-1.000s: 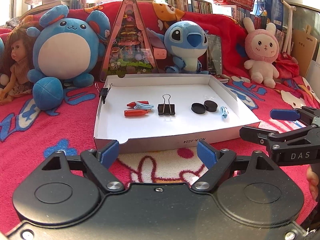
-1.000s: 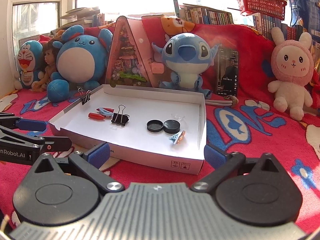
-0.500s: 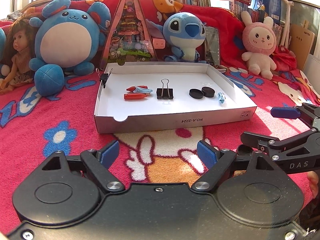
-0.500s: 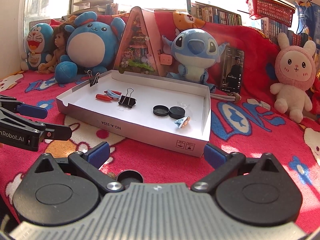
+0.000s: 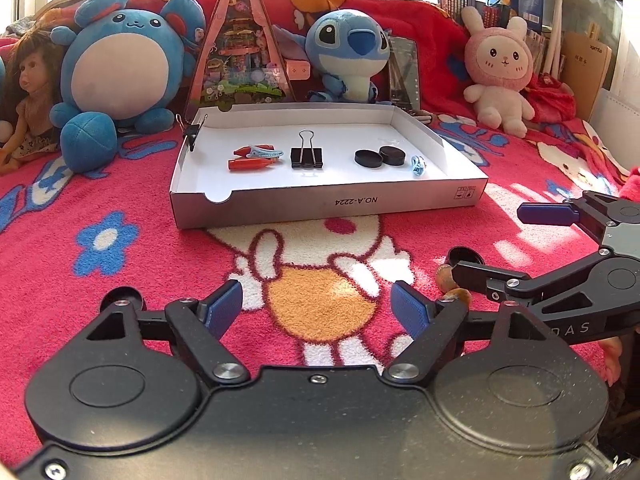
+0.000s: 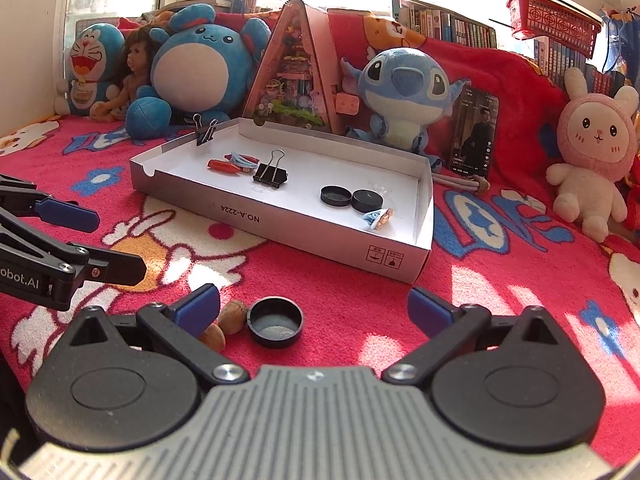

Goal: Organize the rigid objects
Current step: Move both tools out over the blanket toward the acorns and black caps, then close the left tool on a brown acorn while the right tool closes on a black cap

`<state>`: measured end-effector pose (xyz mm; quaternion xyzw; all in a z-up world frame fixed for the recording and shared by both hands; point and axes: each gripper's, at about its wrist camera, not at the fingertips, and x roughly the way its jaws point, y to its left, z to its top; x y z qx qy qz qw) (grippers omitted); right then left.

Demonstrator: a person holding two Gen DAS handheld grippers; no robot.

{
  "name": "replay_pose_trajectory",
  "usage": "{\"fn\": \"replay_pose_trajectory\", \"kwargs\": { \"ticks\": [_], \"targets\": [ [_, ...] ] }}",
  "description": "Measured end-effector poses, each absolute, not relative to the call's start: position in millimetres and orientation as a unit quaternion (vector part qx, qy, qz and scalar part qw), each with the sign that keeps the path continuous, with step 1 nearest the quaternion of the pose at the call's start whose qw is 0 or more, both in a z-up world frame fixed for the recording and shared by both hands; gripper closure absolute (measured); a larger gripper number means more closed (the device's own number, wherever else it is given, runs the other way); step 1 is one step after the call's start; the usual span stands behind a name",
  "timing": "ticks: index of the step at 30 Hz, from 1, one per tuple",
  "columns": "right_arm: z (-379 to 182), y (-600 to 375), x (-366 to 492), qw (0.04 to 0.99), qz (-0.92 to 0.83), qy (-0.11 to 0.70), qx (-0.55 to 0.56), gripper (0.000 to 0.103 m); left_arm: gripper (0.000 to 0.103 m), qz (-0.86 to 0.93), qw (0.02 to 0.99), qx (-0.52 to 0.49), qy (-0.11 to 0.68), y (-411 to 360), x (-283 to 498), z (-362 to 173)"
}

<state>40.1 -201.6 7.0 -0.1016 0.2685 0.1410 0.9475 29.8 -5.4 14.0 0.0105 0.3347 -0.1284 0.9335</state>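
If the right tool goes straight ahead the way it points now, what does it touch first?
Probably the black cap on the blanket, lying open side up between the open right tool's fingers, nearer its left finger; the depth is unclear.

In the left wrist view the right gripper (image 5: 532,240) runs off the right edge, and its lettering is cut to a few characters. Its lower finger (image 5: 476,274) hides part of a black cap (image 5: 464,256) and a brown nut (image 5: 444,278) on the blanket (image 5: 100,280). In the right wrist view a blue pad (image 6: 198,310) covers part of the two nuts (image 6: 228,320). The doll (image 5: 28,92) is cut by the left edge. The small blue thing (image 6: 378,216) in the box (image 6: 280,228) is too small to identify.
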Motion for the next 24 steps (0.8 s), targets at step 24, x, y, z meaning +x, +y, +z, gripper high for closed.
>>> {"fn": "replay_pose_trajectory", "kwargs": {
  "ticks": [24],
  "targets": [
    [12,-238,31,0.953,0.108,0.276,-0.06,0.014,0.059,-0.218,0.915,0.013,0.339,-65,8,6]
  ]
}}
